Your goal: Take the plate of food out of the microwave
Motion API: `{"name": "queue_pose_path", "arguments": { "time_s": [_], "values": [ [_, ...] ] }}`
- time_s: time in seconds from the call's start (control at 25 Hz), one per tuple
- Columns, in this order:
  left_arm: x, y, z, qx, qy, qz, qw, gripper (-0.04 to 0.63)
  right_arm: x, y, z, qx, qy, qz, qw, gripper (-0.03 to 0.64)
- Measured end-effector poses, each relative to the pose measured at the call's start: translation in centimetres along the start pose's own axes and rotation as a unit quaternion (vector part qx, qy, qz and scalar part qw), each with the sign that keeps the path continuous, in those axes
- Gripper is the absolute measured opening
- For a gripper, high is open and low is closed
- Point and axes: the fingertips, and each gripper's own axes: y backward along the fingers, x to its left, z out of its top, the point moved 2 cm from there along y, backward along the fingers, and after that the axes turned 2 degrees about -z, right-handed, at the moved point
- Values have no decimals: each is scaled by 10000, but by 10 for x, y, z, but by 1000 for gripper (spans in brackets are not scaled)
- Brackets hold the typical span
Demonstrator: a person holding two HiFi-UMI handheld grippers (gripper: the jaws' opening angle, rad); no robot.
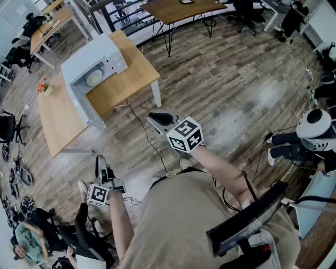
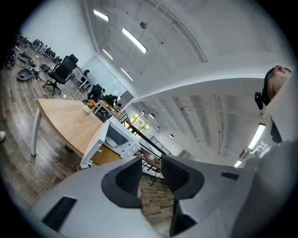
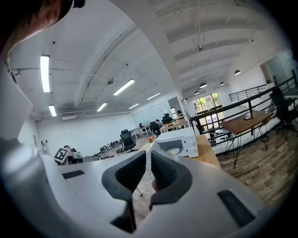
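The white microwave [image 1: 100, 60] stands on a wooden table [image 1: 126, 79] some way ahead, its door [image 1: 84, 107] swung open. Inside it lies a pale plate of food [image 1: 93, 78]. Both grippers are far from it, over the floor. My left gripper [image 1: 101, 164] hangs low at the left, open and empty. My right gripper [image 1: 157, 116] is held out further forward, shut on nothing. The left gripper view shows its gripper [image 2: 151, 174] with the microwave [image 2: 122, 135] and the plate [image 2: 111, 139] beyond. The right gripper view shows its gripper [image 3: 148, 171] with the microwave [image 3: 182, 143] and the plate [image 3: 173, 151] straight ahead.
A small flower pot [image 1: 44, 87] sits at the table's left end. A cable [image 1: 149, 139] runs across the wood floor from the table. Another table [image 1: 181, 9] stands at the back. People sit at the lower left [image 1: 31, 239] and at the right [image 1: 310, 136].
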Motion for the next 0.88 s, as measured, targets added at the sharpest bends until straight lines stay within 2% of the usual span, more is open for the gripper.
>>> {"name": "queue_pose_path", "arguments": {
  "time_s": [0.24, 0.36, 0.48, 0.88],
  "values": [
    [-22, -6, -6, 6, -106, 45, 9999, 131, -11, 9, 1, -1, -24, 105, 9999, 43],
    [-26, -4, -11, -69, -18, 145, 9999, 132, -12, 17, 11, -288, -435, 428, 9977, 46],
    [-32, -2, -19, -144, 30, 204, 9997, 132, -14, 24, 20, -428, -788, 708, 9935, 142],
    [-65, 2, -71, -206, 92, 412, 9989, 132, -35, 66, 1, -115, -618, 954, 9934, 143]
  ]
}}
